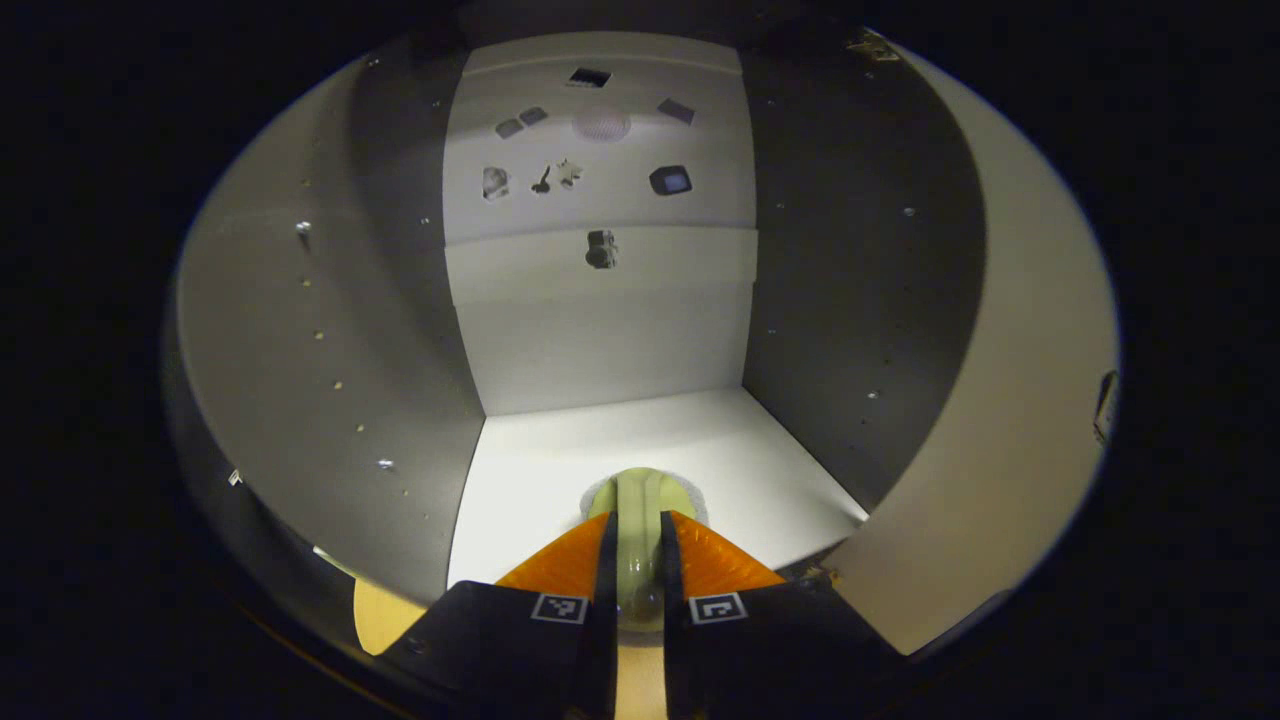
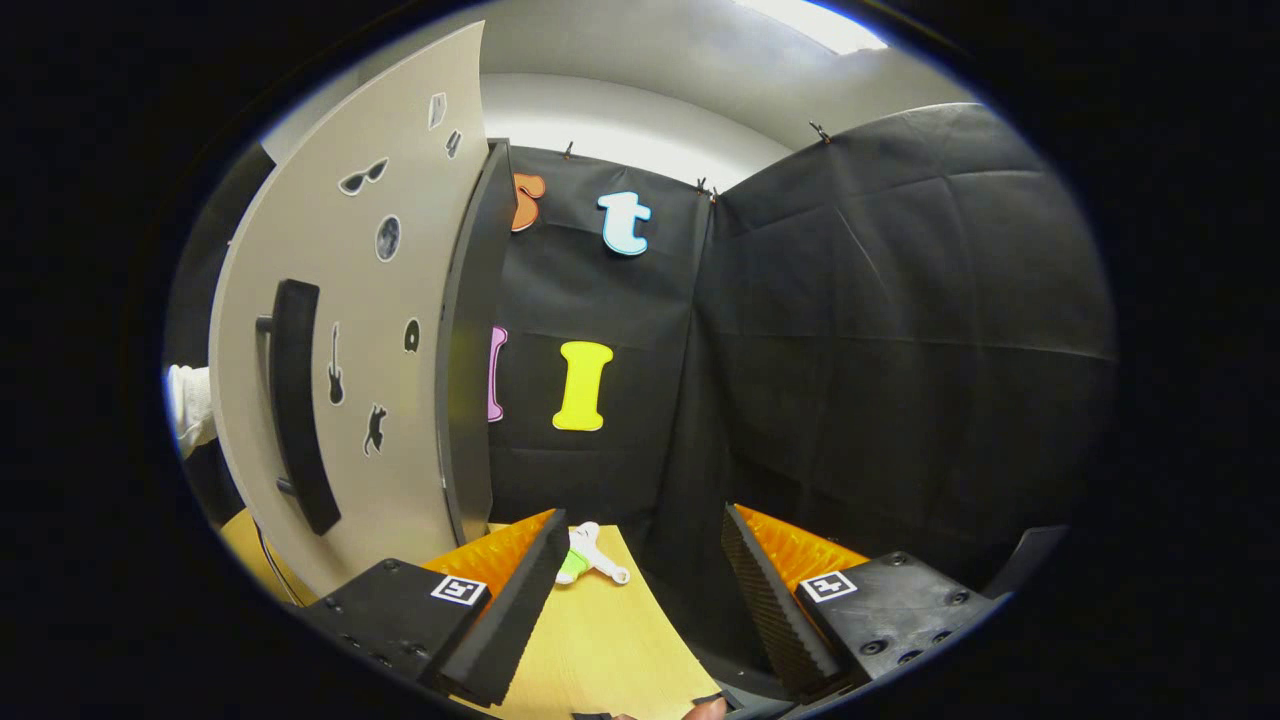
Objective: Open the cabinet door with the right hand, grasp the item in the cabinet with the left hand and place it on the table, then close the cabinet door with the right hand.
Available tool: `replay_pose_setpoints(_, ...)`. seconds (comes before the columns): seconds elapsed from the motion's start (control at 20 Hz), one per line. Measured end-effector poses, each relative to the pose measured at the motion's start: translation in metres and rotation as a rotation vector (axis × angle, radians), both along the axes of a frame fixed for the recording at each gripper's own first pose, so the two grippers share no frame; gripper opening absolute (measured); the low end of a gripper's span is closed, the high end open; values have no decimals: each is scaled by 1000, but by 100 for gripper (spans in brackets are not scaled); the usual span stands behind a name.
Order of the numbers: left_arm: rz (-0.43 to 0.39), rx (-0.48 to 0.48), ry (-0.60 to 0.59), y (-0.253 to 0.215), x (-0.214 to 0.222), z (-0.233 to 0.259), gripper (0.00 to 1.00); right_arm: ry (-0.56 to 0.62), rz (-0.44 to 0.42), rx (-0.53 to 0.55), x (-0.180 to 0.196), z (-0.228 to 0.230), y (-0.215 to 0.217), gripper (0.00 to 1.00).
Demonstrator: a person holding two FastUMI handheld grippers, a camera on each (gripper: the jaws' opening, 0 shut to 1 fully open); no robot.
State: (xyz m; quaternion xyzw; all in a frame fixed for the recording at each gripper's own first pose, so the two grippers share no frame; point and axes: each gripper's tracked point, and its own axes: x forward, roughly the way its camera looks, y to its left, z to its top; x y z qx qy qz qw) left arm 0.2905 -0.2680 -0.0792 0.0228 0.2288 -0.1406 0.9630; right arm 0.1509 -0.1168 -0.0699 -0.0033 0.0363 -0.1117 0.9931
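Note:
In the left gripper view I look into the open cabinet, with its white floor [image 1: 560, 450] and its back wall [image 1: 600, 330] dotted with small stickers. A pale green item [image 1: 641, 492] with a rounded end lies at the front of that floor. My left gripper [image 1: 637, 525] is shut on its narrow part, one finger on each side. The open cabinet door [image 1: 1010, 420] stands at the right. In the right gripper view the door [image 2: 400, 440] with its black handle [image 2: 297, 400] is to the left. My right gripper [image 2: 643, 520] is open and holds nothing, apart from the handle.
A wooden table [image 2: 600, 640] lies under the right gripper. A small white and green object [image 2: 588, 555] rests on it near the door's edge. The black cloth wall [image 2: 880, 350] stands close behind. A light sleeve [image 2: 190, 405] shows past the door at the left.

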Motion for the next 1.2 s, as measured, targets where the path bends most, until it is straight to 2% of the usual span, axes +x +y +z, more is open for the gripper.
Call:
replay_pose_setpoints(0.3,-23,-10,-30,23,-79,-1,22,-26,5,14,-13,13,28,98)
replay_pose_setpoints(0.55,7,-2,-50,45,-140,-22,22,-40,-1,10,-20,24,45,98)
replay_pose_setpoints(0.75,39,-42,-33,48,-187,-59,24,-46,-7,22,-19,31,53,98)
replay_pose_setpoints(1.0,75,-11,-29,41,-234,-123,22,-61,-36,1,-18,38,58,98)
replay_pose_setpoints(1.2,57,-12,1,22,-268,-185,22,-60,-23,13,-14,40,69,97)
